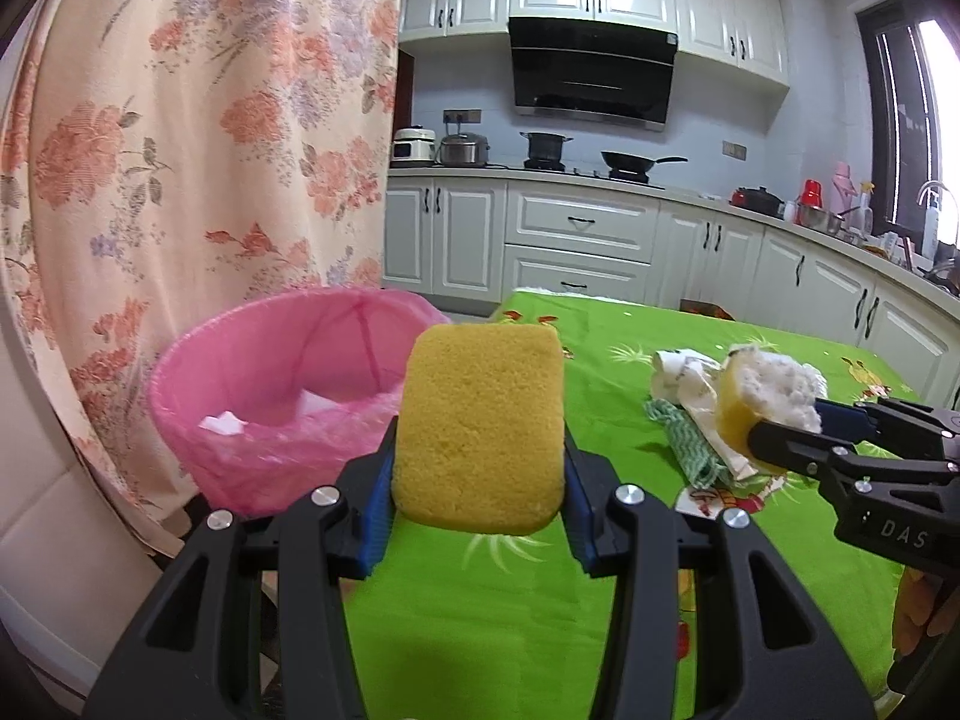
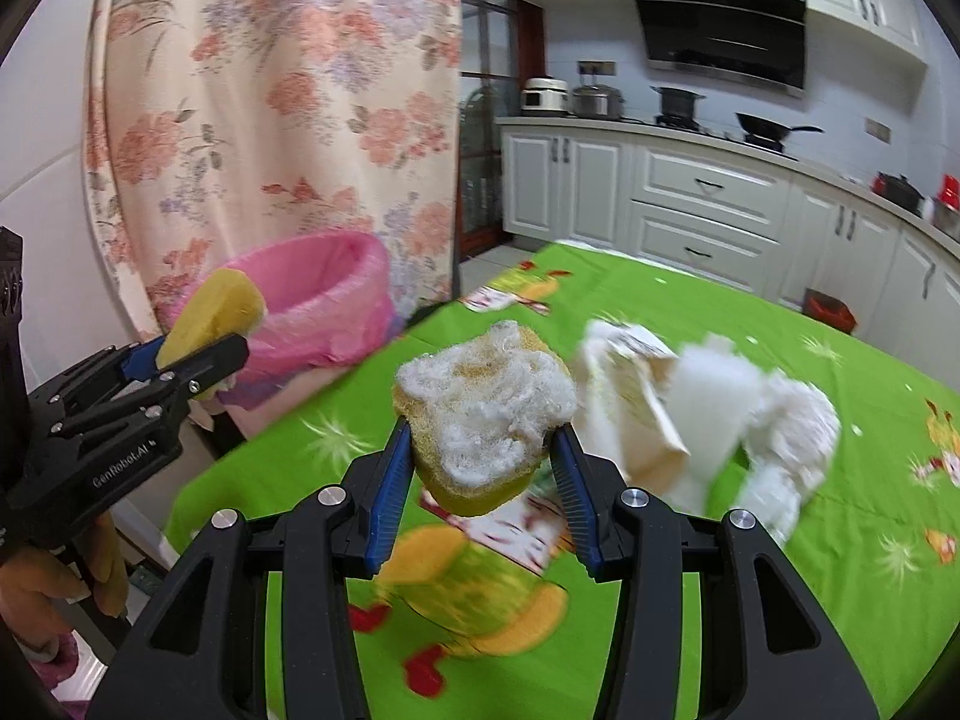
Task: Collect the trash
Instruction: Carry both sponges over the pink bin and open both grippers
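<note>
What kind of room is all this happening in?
A home kitchen, most likely: a range hood hangs over a stove with a frying pan, white cabinets line the walls, and a table with a green tablecloth stands in front.

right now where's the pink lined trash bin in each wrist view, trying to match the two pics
Left wrist: pink bin sits left of centre, just behind and left of the plain yellow sponge that the left gripper holds.
Right wrist: pink bin is at mid-left, off the table's corner.
Shared landmark: the floral curtain behind the bin.
</note>
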### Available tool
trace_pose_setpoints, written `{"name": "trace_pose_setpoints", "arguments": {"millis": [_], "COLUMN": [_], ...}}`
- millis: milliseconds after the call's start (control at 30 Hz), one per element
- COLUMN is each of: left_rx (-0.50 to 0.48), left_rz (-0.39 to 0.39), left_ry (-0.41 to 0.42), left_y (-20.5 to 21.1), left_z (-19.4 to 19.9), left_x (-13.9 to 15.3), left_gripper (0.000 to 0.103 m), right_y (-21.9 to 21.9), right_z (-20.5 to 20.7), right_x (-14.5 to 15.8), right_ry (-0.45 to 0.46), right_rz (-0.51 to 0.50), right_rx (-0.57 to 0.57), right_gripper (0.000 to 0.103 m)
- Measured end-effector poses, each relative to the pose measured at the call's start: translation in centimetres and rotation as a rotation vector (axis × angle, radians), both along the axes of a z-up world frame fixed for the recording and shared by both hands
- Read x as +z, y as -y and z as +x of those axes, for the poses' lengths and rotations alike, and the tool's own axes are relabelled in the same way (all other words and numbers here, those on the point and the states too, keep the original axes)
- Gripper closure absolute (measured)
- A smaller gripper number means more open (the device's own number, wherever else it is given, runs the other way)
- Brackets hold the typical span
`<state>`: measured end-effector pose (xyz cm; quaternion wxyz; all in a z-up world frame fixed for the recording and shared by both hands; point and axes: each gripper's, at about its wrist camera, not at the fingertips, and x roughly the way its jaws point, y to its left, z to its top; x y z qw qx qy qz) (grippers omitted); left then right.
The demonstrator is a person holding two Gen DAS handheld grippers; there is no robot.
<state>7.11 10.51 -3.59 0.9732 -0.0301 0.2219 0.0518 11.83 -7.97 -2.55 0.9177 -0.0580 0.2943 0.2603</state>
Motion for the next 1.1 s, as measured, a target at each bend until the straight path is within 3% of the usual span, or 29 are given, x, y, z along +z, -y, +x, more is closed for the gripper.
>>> {"name": "trace_pose_setpoints", "arguments": {"millis": [233, 567, 1100], "left_rx": [0.06, 0.101, 0.122], "left_rz": [0.001, 0.025, -0.044], "left_ry": [0.019, -0.002, -0.022], "left_y": [-3.5, -9.9, -16.6], "left_z": [0.0, 2.9, 5.7], "left_x": [1.6, 3.1, 1.9], "left_gripper": [0.058, 0.058, 0.057], "right_y": [-4.1, -11.5, -17.4], "right_z": [0.9, 3.3, 7.2], "right_x": [1.3, 2.5, 3.3], "right_ry": [0.015, 0.026, 0.015], "right_rz": [0.016, 0.029, 0.04], "right_rx": [0.082, 0.192, 0.25], "right_gripper": [0.058, 0.058, 0.057]}}
